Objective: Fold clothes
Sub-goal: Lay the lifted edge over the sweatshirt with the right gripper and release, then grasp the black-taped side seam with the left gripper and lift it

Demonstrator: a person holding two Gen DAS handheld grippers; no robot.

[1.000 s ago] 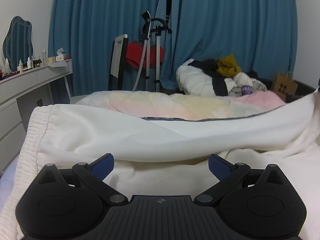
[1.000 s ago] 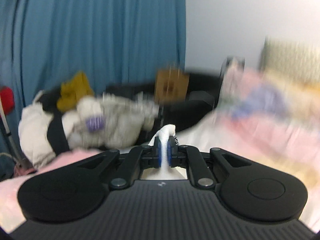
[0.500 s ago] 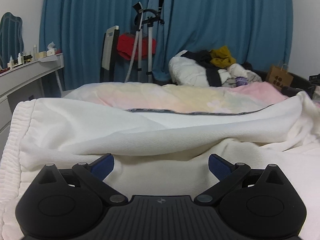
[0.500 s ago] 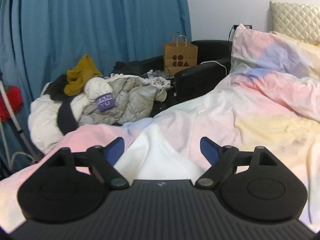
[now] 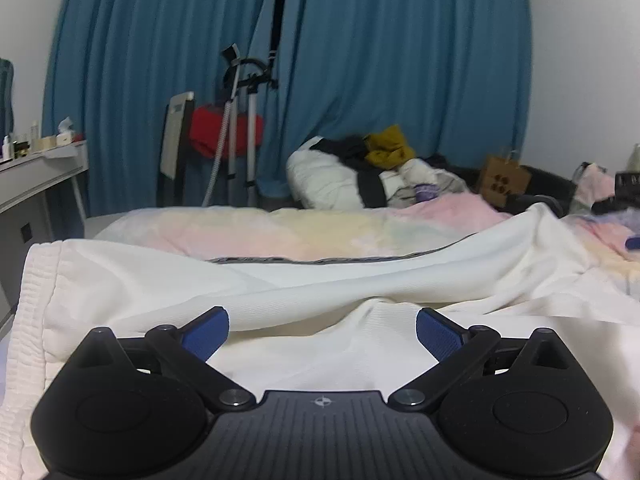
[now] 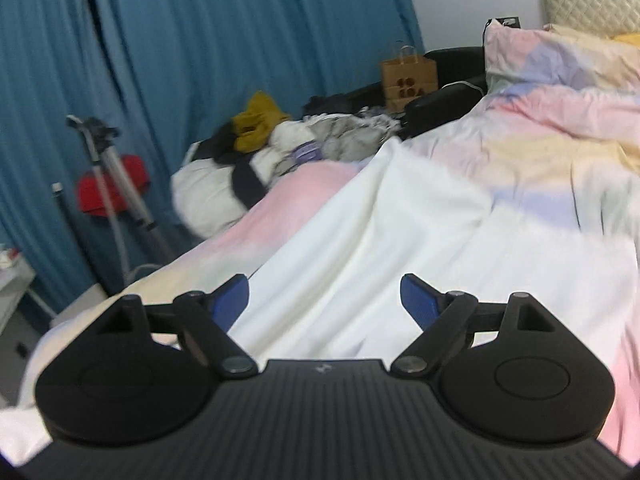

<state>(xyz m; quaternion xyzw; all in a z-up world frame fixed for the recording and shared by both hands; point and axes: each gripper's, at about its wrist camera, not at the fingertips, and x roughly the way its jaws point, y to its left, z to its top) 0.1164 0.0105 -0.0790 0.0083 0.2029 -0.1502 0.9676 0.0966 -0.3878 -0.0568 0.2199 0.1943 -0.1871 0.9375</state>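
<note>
A white garment [image 5: 168, 280] with a ribbed elastic band at its left edge lies folded over on the pastel bed cover [image 5: 280, 232]. My left gripper [image 5: 322, 330] is open just above its near fold, holding nothing. In the right wrist view the same white garment [image 6: 380, 232] stretches away across the bed. My right gripper [image 6: 325, 298] is open above it and empty.
A pile of clothes [image 5: 372, 172] lies beyond the bed's far end, with a brown paper bag [image 6: 409, 76] beside it. Blue curtains [image 5: 360, 60], a tripod stand [image 5: 240, 128] with something red, and a white dresser [image 5: 36, 176] at left. Pillows [image 6: 560, 52] lie at right.
My right gripper let go of the white cloth it pinched, opened, and drew back over the garment. My left gripper stayed open and shifted slightly.
</note>
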